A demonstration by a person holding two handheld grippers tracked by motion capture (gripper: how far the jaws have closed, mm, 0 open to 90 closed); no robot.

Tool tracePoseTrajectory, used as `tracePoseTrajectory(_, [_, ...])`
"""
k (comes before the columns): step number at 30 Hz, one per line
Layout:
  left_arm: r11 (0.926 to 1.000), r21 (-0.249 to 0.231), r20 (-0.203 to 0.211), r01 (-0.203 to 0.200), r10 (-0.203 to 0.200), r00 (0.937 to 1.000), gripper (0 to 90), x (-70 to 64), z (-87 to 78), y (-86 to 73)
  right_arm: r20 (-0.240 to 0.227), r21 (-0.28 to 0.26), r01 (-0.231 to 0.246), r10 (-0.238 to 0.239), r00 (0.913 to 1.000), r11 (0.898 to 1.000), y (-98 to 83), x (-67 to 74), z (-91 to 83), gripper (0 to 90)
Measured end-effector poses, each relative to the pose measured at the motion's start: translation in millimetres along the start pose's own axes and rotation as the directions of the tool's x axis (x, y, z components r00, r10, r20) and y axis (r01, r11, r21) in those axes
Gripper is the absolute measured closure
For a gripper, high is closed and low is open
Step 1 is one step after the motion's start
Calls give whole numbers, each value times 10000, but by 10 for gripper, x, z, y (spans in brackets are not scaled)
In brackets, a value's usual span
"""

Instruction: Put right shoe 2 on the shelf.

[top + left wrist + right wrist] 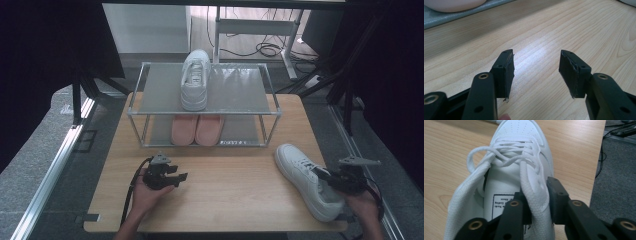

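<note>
At about seven o'clock on the counter [215, 190], the left tool [179, 178] is resting in the person's hand with its jaws standing apart and nothing between them. At twelve o'clock a shoe rack [204, 107] is carrying one white sneaker [195, 80] on top and a pair of pink slippers [196, 129] below. At four o'clock the second white sneaker [307, 180] is lying near the counter's right edge, toe toward the rack; the right tool [537, 202] is clamping on its padded side collar. The shoe is probably handling as light, its upper soft and yielding, so the collar looks a fair hold, though it may sag. An insole label [501, 205] is showing small print, too blurred to read reliably.
</note>
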State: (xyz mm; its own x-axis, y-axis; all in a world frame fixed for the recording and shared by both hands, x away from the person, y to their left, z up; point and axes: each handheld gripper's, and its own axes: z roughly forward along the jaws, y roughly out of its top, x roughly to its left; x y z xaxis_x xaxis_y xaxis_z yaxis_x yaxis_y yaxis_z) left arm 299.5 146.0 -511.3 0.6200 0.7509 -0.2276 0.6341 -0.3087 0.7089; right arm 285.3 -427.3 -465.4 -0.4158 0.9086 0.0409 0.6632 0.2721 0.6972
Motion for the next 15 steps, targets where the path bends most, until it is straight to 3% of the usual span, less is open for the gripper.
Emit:
tracePoseTrajectory(3, [10000, -6, -8, 12, -12, 10000, 464, 3, -1, 0, 68, -31, -44, 44, 10000, 10000, 2, 6, -2, 812])
tracePoseTrajectory(6, [10000, 0, -15, 14, -14, 10000, 464, 5, 0, 0, -142, -305, -473, 469, 9988, 9984, -21, -30, -5, 821])
tracePoseTrajectory(11, [10000, 20, -6, 17, -17, 10000, 464, 6, 10, -2, -650, -752, -1239, 1192, 9907, 9894, -68, -89, -14, 826])
tracePoseTrajectory(15, [10000, 24, -15, 51, -51, 10000, 464, 3, 7, -1, -1068, -1232, -1804, 1677, 9800, 9758, -64, -95, -69, 825])
